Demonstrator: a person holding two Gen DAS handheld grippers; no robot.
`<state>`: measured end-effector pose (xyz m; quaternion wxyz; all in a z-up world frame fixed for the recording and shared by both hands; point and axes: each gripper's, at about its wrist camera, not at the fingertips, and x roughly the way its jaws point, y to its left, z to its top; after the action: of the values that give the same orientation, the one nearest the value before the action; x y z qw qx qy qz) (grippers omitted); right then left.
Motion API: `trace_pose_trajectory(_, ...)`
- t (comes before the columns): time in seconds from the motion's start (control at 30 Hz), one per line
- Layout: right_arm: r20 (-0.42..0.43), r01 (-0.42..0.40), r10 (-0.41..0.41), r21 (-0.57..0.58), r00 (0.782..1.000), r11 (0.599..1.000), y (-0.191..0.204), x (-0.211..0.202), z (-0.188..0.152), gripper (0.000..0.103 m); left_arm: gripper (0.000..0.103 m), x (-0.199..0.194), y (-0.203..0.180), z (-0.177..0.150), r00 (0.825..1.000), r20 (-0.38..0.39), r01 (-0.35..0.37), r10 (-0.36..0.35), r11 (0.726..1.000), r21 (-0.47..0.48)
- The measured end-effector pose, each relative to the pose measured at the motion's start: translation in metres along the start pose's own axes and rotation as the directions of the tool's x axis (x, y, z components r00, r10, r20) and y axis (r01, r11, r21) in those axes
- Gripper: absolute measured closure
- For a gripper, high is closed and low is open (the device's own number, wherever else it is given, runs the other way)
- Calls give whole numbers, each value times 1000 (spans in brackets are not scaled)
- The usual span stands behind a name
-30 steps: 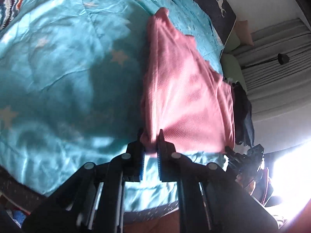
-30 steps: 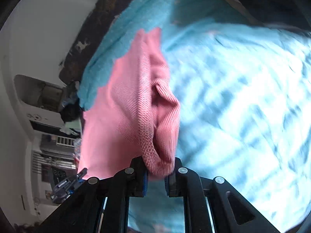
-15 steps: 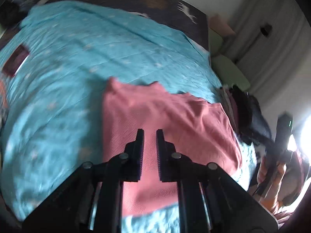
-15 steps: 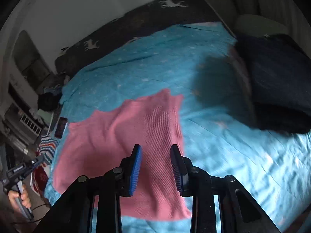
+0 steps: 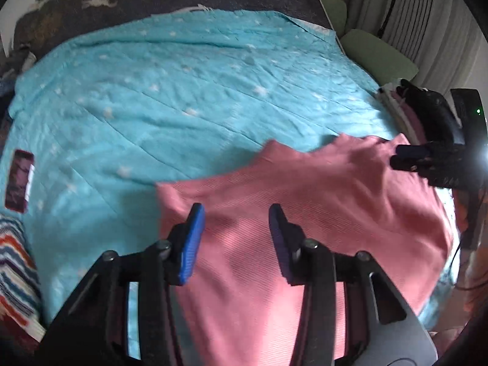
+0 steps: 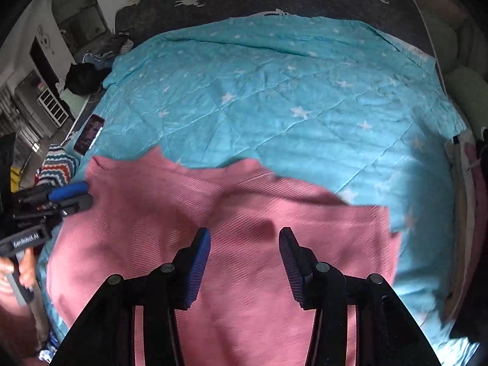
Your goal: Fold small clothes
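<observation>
Through the left wrist view, my left tool hung with its jaws just spread apart, nothing between them. The pink garment lay flat on the bed directly beneath, running from 6 toward 3 o'clock, long axis sideways.

Through the right wrist view, my right tool had likewise just let its jaws part, empty, over the same garment, which spread from 6 toward 9 o'clock. I judged both tools about equally near it.
</observation>
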<state>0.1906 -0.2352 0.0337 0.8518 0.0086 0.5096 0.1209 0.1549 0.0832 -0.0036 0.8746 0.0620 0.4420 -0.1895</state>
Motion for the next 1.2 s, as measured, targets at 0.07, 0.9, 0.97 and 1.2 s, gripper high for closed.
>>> trace_pose_trajectory(0.07,2,34,-34,7,999,999,-10,-6,-4,55,57,-1,11,4,1000,16,4,-4,1000,5)
trace_pose_trajectory(0.9,112,105,-120,132,986,986,-55,-17,-5,97,97,23,38,7,998,43,40,-40,999,17)
trace_pose_trajectory(0.97,150,100,-122,148,981,984,-59,-28,-2,97,97,16,42,13,996,82,37,-37,999,0)
trace_pose_trajectory(1.2,19,43,-49,250,999,967,-95,12,-1,93,93,56,52,13,1000,6,17,-17,998,-67)
